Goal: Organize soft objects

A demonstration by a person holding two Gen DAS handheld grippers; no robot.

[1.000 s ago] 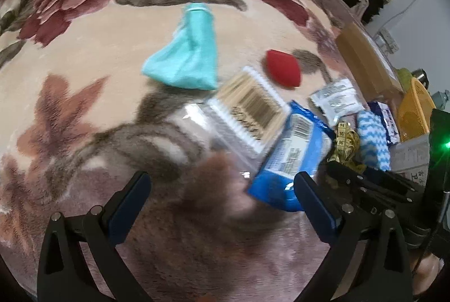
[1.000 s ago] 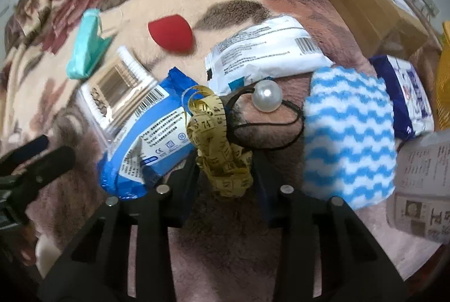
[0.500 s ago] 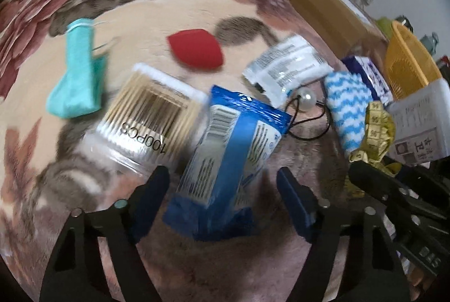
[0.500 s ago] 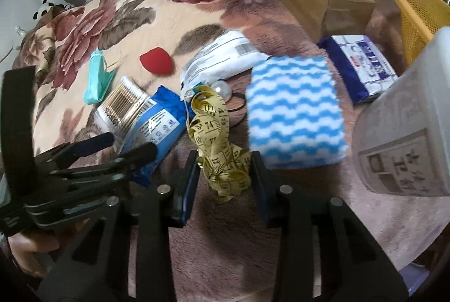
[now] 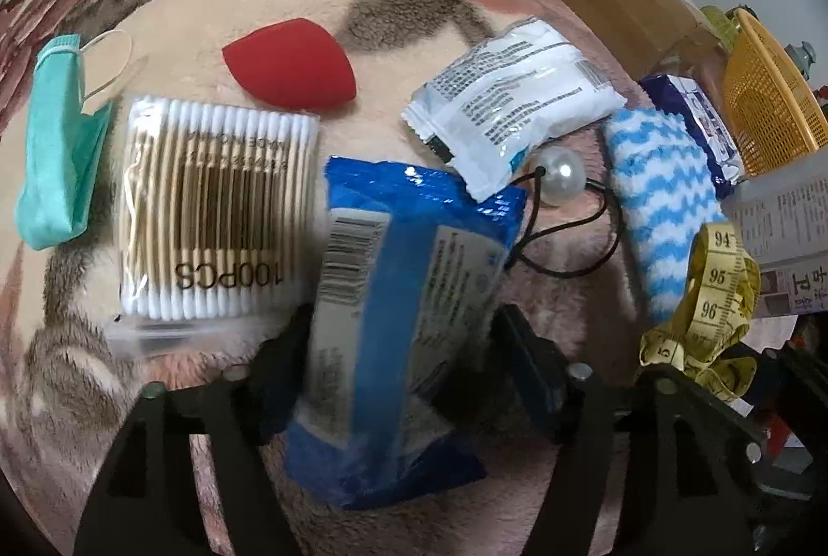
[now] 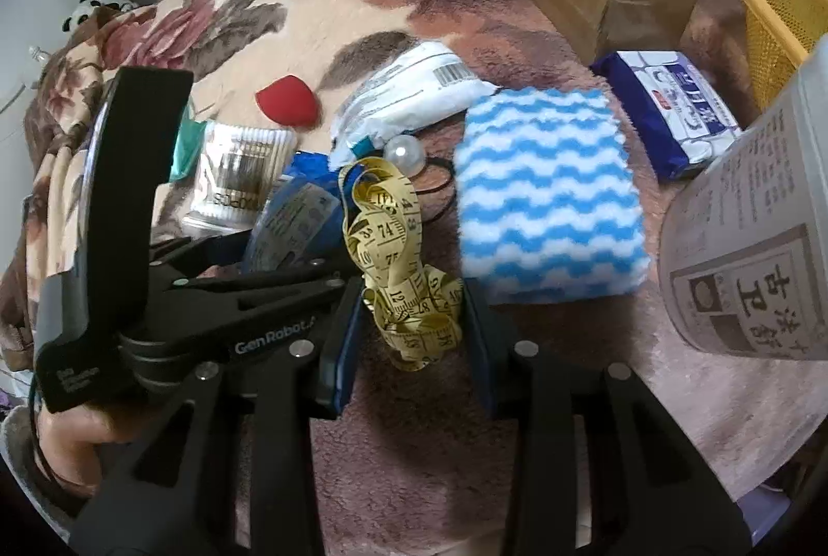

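While orange basket shows (contents hidden), right tool pinching tape measure

Blue wipes pack is shiny and crinkly, white barcode label facing up, lying lengthwise near centre with its far end tucked under the white sachet. Left of it, the clear bag of cotton swabs marked 100PCS lies flat. Further left sits a folded teal face mask, ear loop sticking out. Red teardrop sponge is beyond the swabs. Right side: fluffy blue-and-white wavy cloth, folded square. The yellow tape measure is a bunched-up tangle, hanging lifted off the blanket.
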